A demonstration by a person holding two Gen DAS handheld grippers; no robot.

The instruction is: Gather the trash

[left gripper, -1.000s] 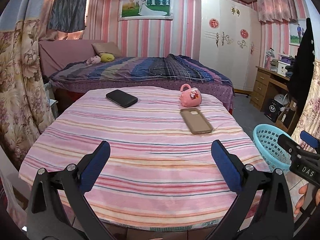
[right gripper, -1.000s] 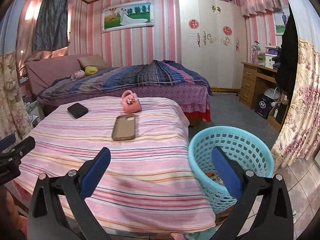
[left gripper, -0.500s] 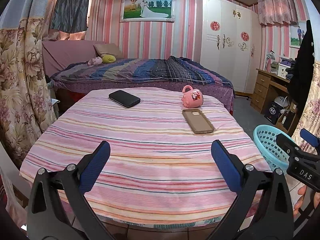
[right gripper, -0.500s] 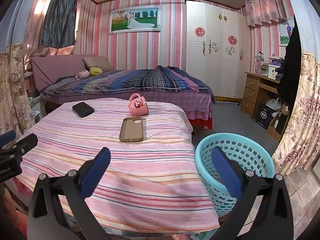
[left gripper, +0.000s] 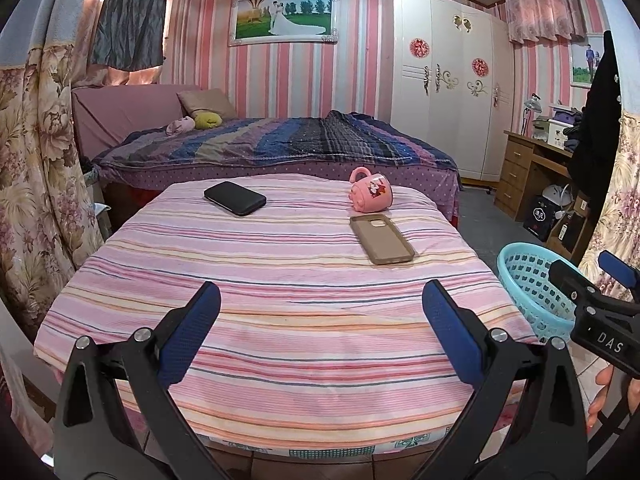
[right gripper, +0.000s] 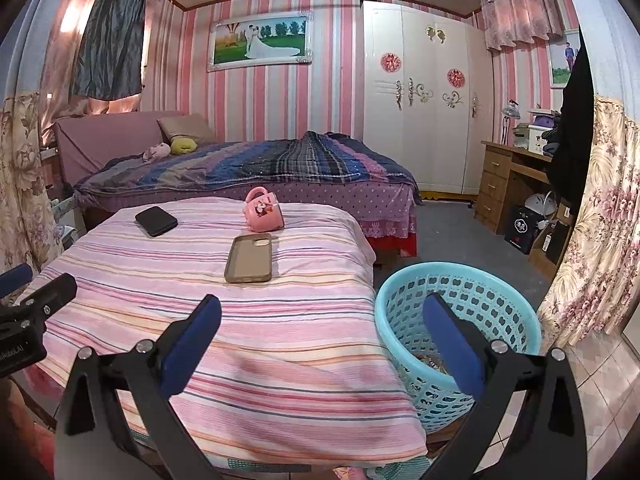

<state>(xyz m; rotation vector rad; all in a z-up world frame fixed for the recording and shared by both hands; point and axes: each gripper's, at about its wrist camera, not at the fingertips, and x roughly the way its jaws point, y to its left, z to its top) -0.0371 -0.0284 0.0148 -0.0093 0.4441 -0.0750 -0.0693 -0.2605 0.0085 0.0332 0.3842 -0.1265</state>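
Both hand-held grippers, left (left gripper: pixel 320 326) and right (right gripper: pixel 322 328), stay spread empty, raised slightly since before.

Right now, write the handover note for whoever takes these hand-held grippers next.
Left hand-held gripper: open, empty, above the near edge of the striped table.
Right hand-held gripper: open, empty, between the table edge and the blue basket.
On the table: black phone, pink mug lying on its side, tan phone case.
Basket stands on the floor at the table's right side, with something in its bottom; too hidden to identify.
Done: no loose trash visible on the table.
Left: check for remaining trash; nothing is held.
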